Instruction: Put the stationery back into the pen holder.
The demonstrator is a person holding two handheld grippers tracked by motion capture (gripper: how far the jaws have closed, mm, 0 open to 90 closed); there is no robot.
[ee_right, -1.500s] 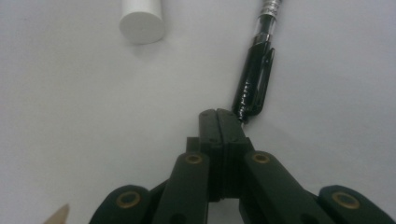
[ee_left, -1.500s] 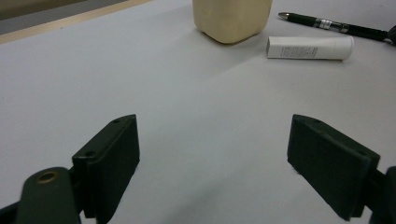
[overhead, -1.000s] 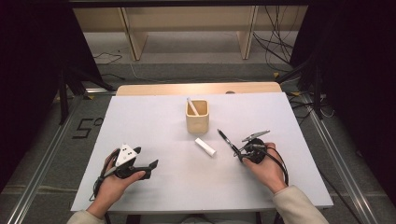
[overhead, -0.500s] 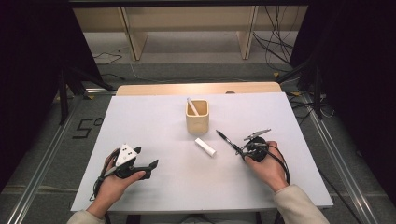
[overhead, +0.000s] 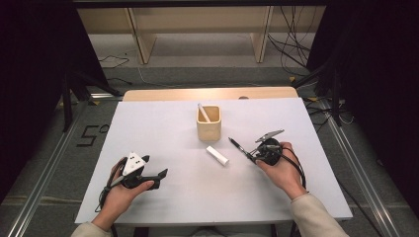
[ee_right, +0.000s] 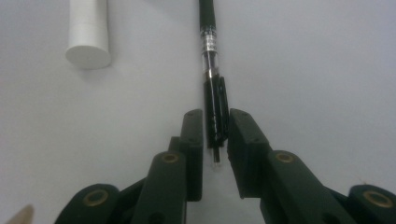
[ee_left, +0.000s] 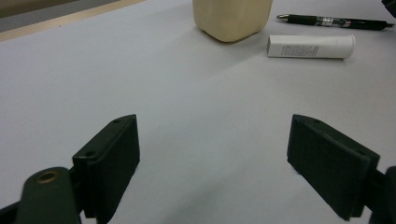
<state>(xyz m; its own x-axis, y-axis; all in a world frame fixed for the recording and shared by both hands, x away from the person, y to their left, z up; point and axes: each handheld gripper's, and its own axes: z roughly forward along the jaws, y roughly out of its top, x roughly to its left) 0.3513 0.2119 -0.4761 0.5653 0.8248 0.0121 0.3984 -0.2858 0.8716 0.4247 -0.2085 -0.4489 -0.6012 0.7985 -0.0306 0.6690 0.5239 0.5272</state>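
White tabletop (overhead: 163, 123), seen from above, with a pale wooden cup (overhead: 208, 123) standing near the middle toward the far edge; a slim light stick leans inside the cup. In front of the cup lies a short white tube (overhead: 217, 155). Beside the tube, toward the right edge, lies a black pen (overhead: 241, 148).

The right gripper (ee_right: 215, 135) sits at the clip end of the black pen (ee_right: 213, 88). Its jaws have just been opening: a second ago the pen was carried above the table, and now it lies flat on the surface. The pen's end is still between the pads, but narrow gaps show on both sides, so the grip looks released.

The left gripper (overhead: 160, 175) rests near the front left of the table, its jaws spread wide with nothing between them, pointing toward the cup (ee_left: 232, 18), the tube (ee_left: 310, 46) and the pen (ee_left: 334, 21).

Judging by this, the pen has been set down rather than placed in the cup, so that step looks undone.
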